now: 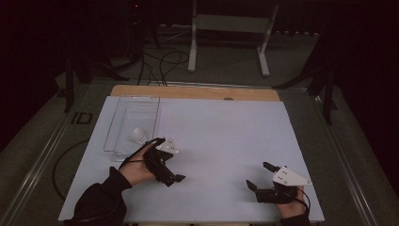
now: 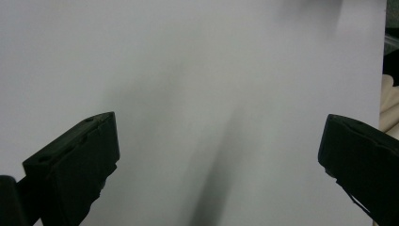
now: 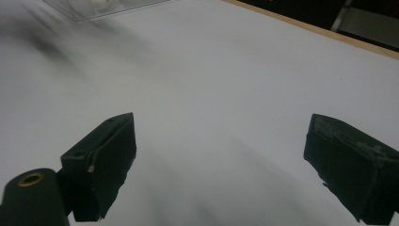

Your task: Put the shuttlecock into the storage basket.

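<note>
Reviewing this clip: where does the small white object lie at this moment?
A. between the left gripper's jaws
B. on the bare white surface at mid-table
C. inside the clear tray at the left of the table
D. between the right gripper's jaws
C. In the high view the small white object sits inside the clear tray, while the left gripper and the right gripper stand open with nothing between their jaws.

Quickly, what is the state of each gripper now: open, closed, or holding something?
Left gripper: open, jaws wide apart, holding nothing.
Right gripper: open, jaws wide apart, holding nothing.
</note>
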